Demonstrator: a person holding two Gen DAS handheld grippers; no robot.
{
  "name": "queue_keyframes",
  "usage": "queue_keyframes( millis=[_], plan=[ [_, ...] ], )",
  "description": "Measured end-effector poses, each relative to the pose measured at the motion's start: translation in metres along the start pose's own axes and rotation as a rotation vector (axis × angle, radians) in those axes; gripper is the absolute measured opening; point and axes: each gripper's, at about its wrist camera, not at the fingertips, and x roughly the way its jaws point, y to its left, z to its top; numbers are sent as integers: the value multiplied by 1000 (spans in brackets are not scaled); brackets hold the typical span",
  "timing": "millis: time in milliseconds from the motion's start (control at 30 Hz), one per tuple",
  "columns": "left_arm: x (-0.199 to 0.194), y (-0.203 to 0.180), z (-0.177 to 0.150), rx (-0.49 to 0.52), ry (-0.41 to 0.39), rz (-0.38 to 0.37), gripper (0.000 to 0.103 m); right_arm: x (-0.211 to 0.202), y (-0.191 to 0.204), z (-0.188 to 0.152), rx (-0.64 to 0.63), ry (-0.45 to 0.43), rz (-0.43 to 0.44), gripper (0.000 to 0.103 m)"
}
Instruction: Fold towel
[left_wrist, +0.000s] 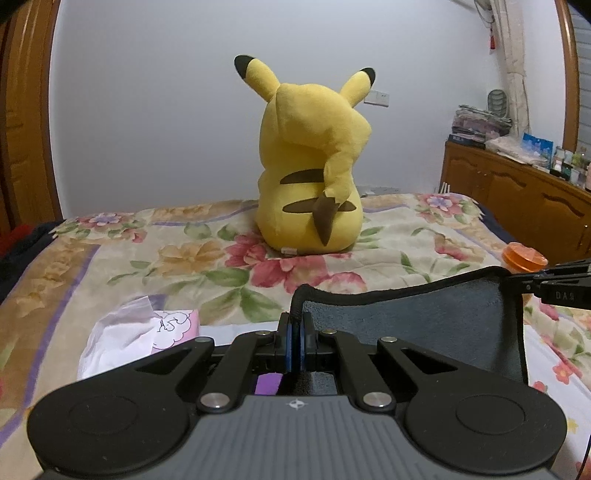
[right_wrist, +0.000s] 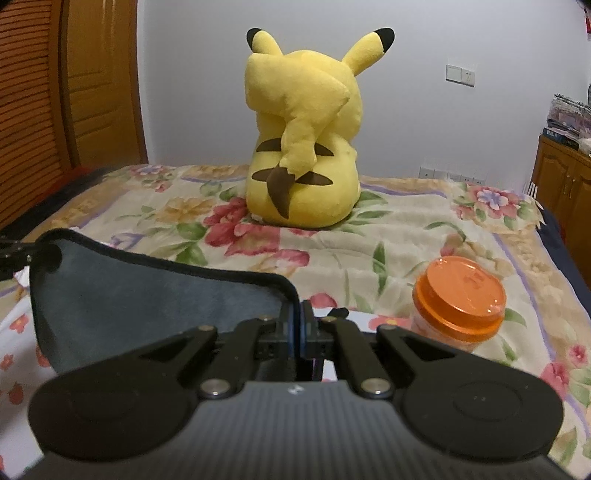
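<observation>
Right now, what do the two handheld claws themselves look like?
Both look alike: the left claw and right claw have matte black linkage arms with silver pivot pins, round black side discs, a ribbed grey body bearing a small white emblem, and blue finger pads. No sleeves or hands show.

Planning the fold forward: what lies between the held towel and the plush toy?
Only bare floral blanket between the towel and the plush toy, in both wrist views; the orange-lidded jar stands off right.

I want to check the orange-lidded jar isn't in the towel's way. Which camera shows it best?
The right wrist view: the orange-lidded jar stands whole and close on the floral blanket, right of the right gripper. The left wrist view shows only its lid at the right edge, behind the towel.
</observation>
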Motion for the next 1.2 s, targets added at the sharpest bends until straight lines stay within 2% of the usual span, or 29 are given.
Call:
queue_keyframes(
  millis=[500, 667, 1200],
  plan=[
    [58, 10, -22, -38, 89, 28, 7, 49, 1, -9, -19, 55, -20, 4],
    [75, 10, -30, -39, 128, 37, 7, 67, -3, -20, 2, 100, -40, 4],
    [93, 9, -40, -46, 158, 56, 8, 88, -3, -30, 0, 128, -69, 4]
  ],
)
